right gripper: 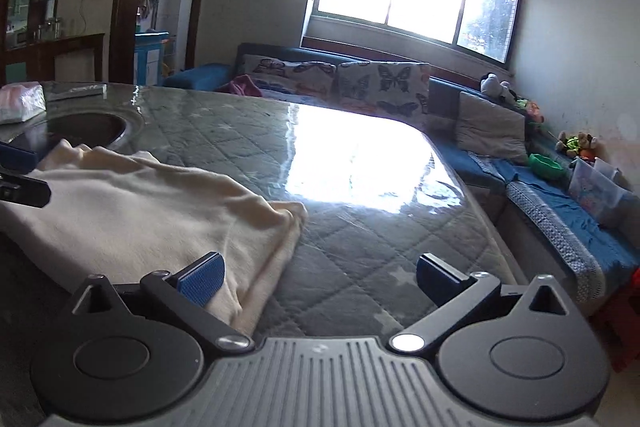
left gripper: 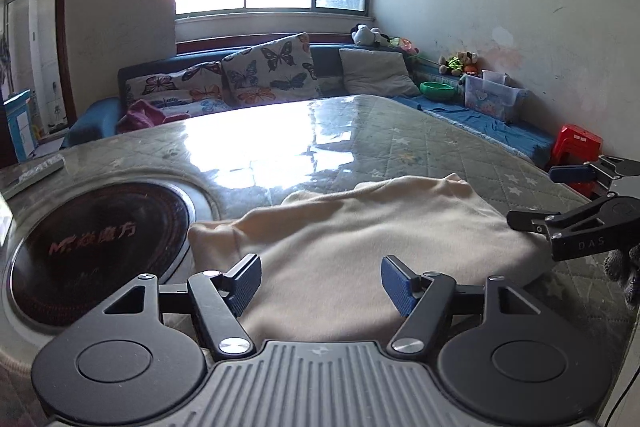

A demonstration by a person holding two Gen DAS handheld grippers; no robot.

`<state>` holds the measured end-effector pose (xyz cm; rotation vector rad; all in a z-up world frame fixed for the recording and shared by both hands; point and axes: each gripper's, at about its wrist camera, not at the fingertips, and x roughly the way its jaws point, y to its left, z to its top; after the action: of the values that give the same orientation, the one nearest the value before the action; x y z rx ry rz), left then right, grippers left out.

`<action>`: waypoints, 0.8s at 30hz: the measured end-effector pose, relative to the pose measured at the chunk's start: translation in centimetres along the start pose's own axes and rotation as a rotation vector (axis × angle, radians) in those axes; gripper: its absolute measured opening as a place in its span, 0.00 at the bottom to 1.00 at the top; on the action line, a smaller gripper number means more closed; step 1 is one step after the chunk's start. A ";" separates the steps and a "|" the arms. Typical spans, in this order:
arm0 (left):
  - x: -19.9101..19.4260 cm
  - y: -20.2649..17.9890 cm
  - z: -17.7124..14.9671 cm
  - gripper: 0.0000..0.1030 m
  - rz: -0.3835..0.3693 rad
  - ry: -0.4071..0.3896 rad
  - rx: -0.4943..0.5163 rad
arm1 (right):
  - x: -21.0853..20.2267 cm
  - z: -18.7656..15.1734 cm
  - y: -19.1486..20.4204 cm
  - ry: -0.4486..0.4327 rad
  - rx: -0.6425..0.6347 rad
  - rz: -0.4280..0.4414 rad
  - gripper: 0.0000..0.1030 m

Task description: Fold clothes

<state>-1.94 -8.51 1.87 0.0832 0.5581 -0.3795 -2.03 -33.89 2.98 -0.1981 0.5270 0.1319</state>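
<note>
A cream garment (left gripper: pixel 360 239) lies partly folded on the glass-topped table (left gripper: pixel 280 143). My left gripper (left gripper: pixel 321 281) is open and empty, its fingers low over the garment's near edge. My right gripper (right gripper: pixel 320 277) is open and empty at the garment's right edge (right gripper: pixel 160 211); its left pad (right gripper: pixel 202 279) is over the cloth, and its right finger is over the quilted table top (right gripper: pixel 360 235). The right gripper also shows at the right edge of the left wrist view (left gripper: pixel 536 199), open. The left gripper's fingertip shows at the left edge of the right wrist view (right gripper: pixel 24 189).
A round black induction hob (left gripper: pixel 100 251) is set into the table left of the garment. A remote (left gripper: pixel 36 175) and a tissue pack (right gripper: pixel 20 103) lie at the far left. A blue sofa with butterfly cushions (left gripper: pixel 268 71) stands beyond the table; a red stool (left gripper: pixel 576 147) is at right.
</note>
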 end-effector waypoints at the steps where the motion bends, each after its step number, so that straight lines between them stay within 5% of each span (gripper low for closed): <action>1: 0.1 0.1 -0.2 0.67 0.003 0.008 -0.007 | 0.1 -0.2 -0.1 0.003 -0.001 -0.011 1.00; 18: 2.1 3.7 1.8 0.65 -0.028 0.033 -0.143 | 0.4 -1.0 -0.1 -0.003 -0.006 -0.041 1.00; 24: 5.0 5.5 2.9 0.46 -0.029 0.070 -0.159 | 0.5 -1.1 -0.5 0.007 0.019 -0.026 1.00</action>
<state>5.45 -5.59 1.52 -0.0650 0.6575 -0.3605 -2.06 -34.58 1.92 -0.1871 0.5318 0.1014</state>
